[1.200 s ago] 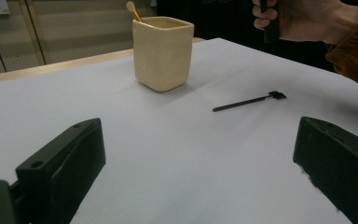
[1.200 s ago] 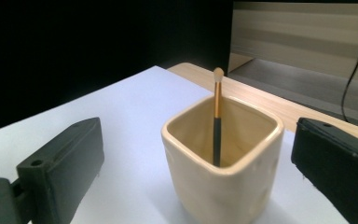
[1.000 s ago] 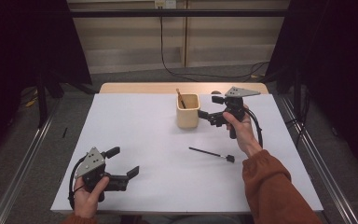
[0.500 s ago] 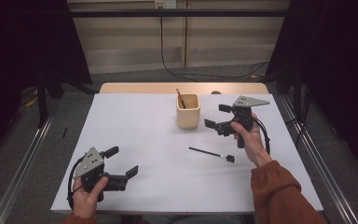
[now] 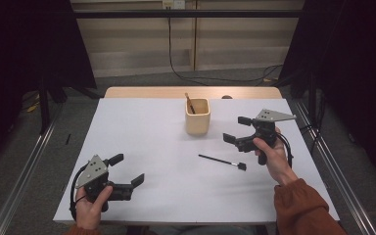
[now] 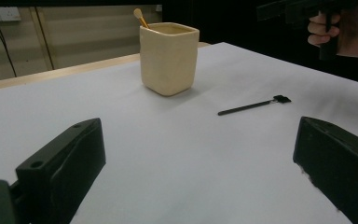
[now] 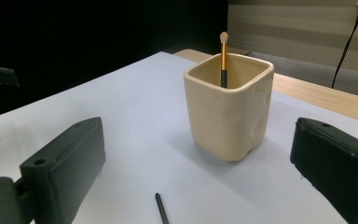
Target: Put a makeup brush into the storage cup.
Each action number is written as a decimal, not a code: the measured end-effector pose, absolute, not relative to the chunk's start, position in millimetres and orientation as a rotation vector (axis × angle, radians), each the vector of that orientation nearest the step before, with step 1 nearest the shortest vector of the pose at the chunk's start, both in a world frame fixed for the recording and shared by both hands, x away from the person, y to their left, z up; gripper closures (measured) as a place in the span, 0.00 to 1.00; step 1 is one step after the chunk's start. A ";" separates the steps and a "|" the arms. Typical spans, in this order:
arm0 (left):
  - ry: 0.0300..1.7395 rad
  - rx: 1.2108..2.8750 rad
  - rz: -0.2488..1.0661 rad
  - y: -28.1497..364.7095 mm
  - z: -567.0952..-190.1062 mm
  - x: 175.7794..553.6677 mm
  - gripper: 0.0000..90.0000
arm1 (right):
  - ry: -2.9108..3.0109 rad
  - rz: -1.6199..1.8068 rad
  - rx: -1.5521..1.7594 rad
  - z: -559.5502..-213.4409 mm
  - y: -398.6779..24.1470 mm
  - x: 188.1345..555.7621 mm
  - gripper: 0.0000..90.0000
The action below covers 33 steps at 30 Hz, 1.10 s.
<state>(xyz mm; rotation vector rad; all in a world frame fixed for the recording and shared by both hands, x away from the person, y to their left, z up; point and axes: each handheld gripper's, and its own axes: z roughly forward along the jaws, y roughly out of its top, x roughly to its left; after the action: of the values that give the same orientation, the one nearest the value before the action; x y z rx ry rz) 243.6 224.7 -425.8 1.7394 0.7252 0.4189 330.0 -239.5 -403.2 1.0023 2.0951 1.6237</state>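
Observation:
A cream square cup [image 5: 198,116] [image 6: 168,58] [image 7: 227,111] stands upright near the back middle of the white table [image 5: 147,132]. An orange-handled brush [image 5: 190,103] [image 7: 223,57] leans inside it. A thin black brush [image 5: 222,162] [image 6: 253,105] lies flat on the table in front of the cup; its tip [image 7: 161,208] reaches into the right gripper view. My right gripper [image 5: 237,129] hovers open just right of the cup, jaws pointing at it, empty. My left gripper [image 5: 126,169] rests open and empty at the front left.
A bare wooden strip [image 5: 147,92] runs along the table's far edge. Metal rails [image 5: 27,161] flank both sides of the table. A dark cable [image 5: 176,73] hangs down the back wall to the floor.
My right gripper has drawn back from the cup toward the front and right, lower over the table. The left gripper has stayed put.

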 end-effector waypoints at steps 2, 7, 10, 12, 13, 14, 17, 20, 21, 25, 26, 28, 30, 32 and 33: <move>0.710 1.749 0.419 224.0 -425.2 242.5 0.02 | 2.096 1.617 1.015 -404.7 -242.4 326.0 0.03; 0.714 1.743 0.425 225.7 -425.3 242.4 0.02 | 2.094 1.612 1.027 -409.1 -246.6 315.0 0.03; 0.716 1.736 0.431 226.9 -425.2 242.2 0.02 | 2.098 1.590 1.029 -411.8 -248.8 306.3 0.03; 0.717 1.737 0.432 226.9 -425.5 242.1 0.02 | 2.095 1.585 1.036 -412.2 -251.1 302.3 0.03; 0.718 1.737 0.431 227.0 -425.8 242.2 0.02 | 2.098 1.582 1.036 -411.9 -252.4 299.7 0.03; 0.715 1.739 0.432 227.5 -426.0 242.4 0.02 | 2.091 1.586 1.035 -411.3 -254.4 296.2 0.04; 0.720 1.737 0.434 228.6 -426.1 243.0 0.02 | 2.092 1.573 1.042 -412.9 -258.7 286.8 0.04; 0.725 1.729 0.426 228.3 -425.9 243.0 0.02 | 2.085 1.572 1.060 -414.2 -263.2 279.0 0.04; 0.724 1.727 0.423 227.9 -425.7 243.0 0.02 | 2.075 1.578 1.066 -413.7 -264.9 275.9 0.04; 0.722 1.725 0.431 229.0 -425.0 242.0 0.02 | 2.073 1.565 1.071 -416.5 -268.9 262.9 0.04; 0.726 1.722 0.430 229.0 -425.2 241.8 0.02 | 2.075 1.560 1.075 -418.6 -270.2 259.0 0.04; 0.726 1.723 0.433 229.4 -425.0 241.2 0.02 | 2.073 1.534 1.079 -420.9 -273.0 253.6 0.04; 0.721 1.724 0.434 230.5 -424.6 240.0 0.02 | 2.061 1.539 1.102 -422.4 -278.7 248.3 0.04; 0.736 1.712 0.436 232.0 -424.9 239.0 0.02 | 2.038 1.543 1.123 -423.7 -285.1 241.4 0.04; 0.737 1.712 0.436 232.8 -424.8 238.7 0.02 | 2.032 1.552 1.131 -424.6 -287.2 238.2 0.04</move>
<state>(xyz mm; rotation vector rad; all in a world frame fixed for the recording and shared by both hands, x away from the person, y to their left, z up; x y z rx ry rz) 238.7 232.8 -424.8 1.7120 0.7366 0.4361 238.2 -287.2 -424.6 1.1315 2.0323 1.5524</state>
